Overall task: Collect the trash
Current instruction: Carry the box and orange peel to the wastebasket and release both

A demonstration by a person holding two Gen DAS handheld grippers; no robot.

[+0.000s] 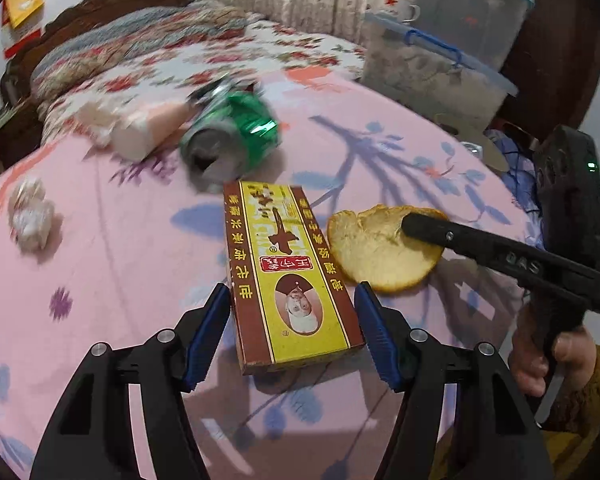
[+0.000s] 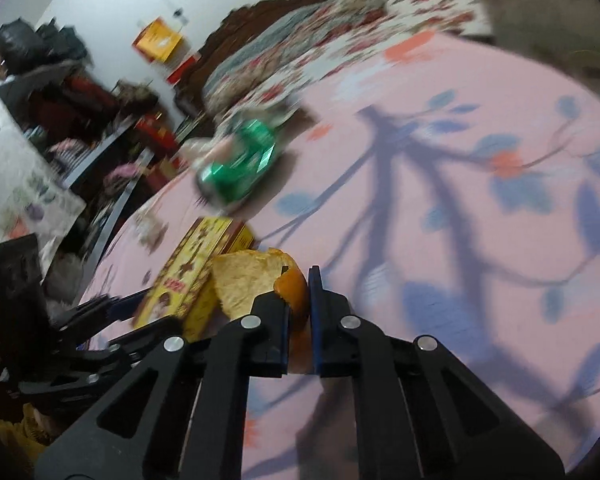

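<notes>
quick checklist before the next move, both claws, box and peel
1. Left claw open around the box: ok, one finger on each side.
2. Left pads touching the box: not ok, gaps show on both sides.
3. Right claw shut on the peel: ok, the peel's edge sits between the pads.
4. Peel lifted off the pink cloth: cannot tell.
5. Can away from both claws: ok, it lies beyond the box.
6. Bin for the trash in view: not ok, none shows.

Green can [image 1: 230,128], yellow-brown box [image 1: 290,276], pink floral sheet [image 1: 100,264].
</notes>
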